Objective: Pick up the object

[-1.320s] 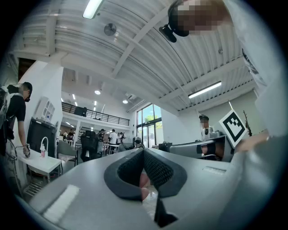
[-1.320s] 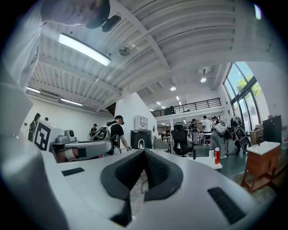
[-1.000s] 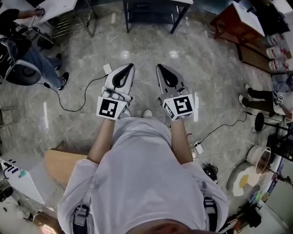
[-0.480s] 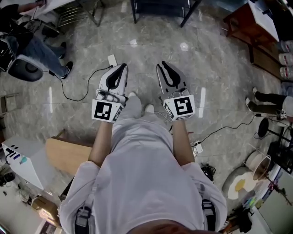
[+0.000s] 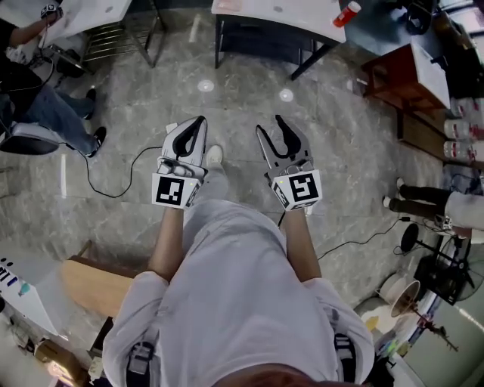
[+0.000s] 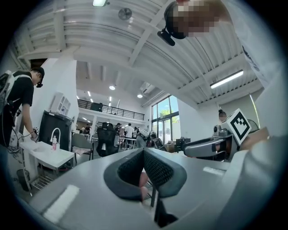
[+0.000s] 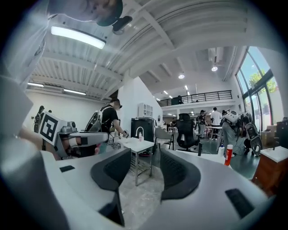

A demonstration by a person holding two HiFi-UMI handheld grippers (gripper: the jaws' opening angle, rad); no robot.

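Note:
I stand on a marble floor and hold both grippers out in front of my chest. My left gripper is shut, and in the left gripper view its tips meet with nothing between them. My right gripper is opening, and its jaws stand apart over bare floor, empty. A small red and white bottle lies on the far white table. The right gripper view shows this bottle well beyond the jaws.
A second white table with a person beside it stands at the far left. A brown wooden cabinet is at the right. A black cable runs across the floor on the left. A wooden board lies at the lower left.
The right gripper's jaws have parted; they were shut before. I have stepped forward, and the far white table with the bottle has come into view. The left gripper stays shut.

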